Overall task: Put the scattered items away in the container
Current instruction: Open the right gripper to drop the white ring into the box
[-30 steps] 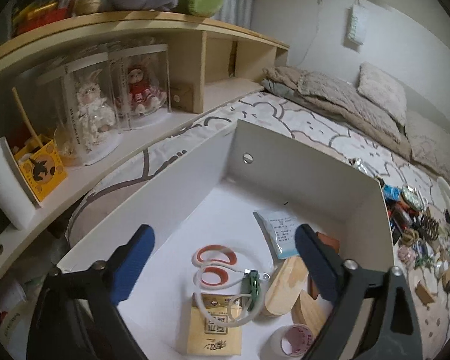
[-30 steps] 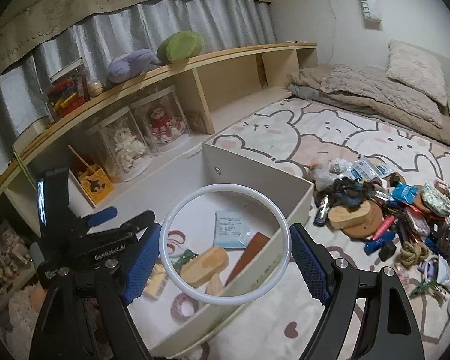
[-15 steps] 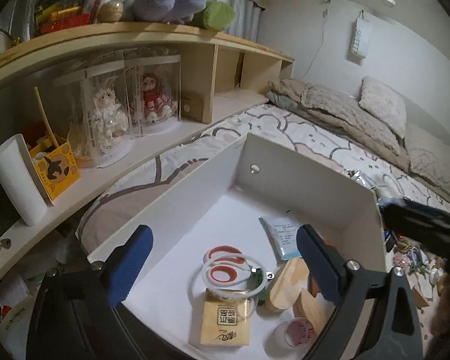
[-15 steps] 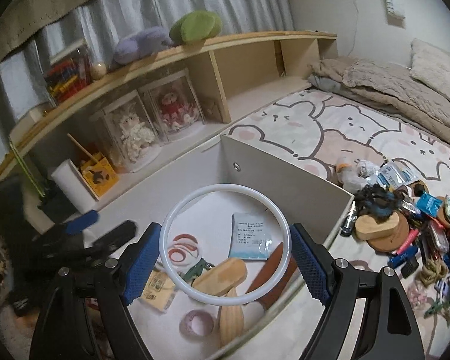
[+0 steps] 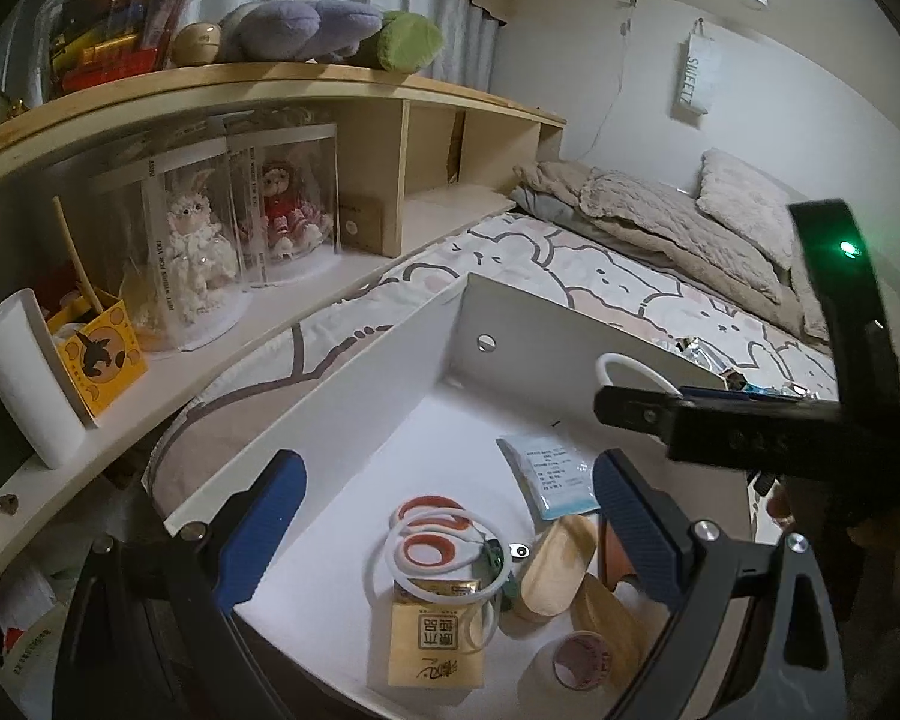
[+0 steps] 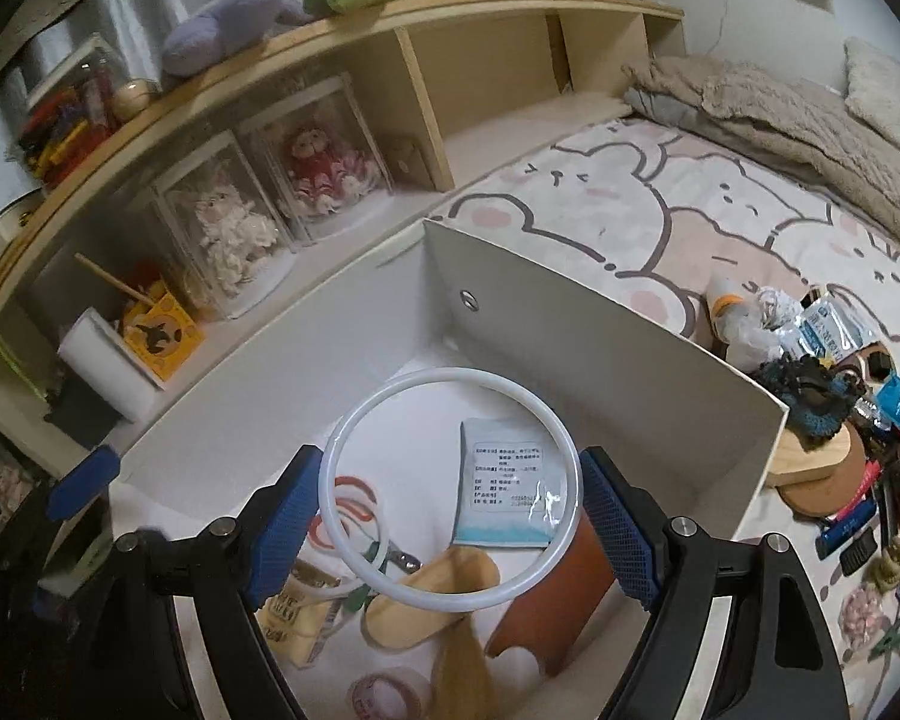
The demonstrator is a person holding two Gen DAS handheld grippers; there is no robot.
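A white ring [image 6: 450, 489] was held between the pads of the right gripper [image 6: 450, 516], above the open white box [image 6: 600, 324]. The left gripper [image 5: 444, 534] hung wide open, empty. Next, the ring likely needed releasing into the box.

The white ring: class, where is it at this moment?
In the right wrist view, the white ring is held between the right gripper's blue fingers, hovering over the white box, above the sachet and wooden pieces.
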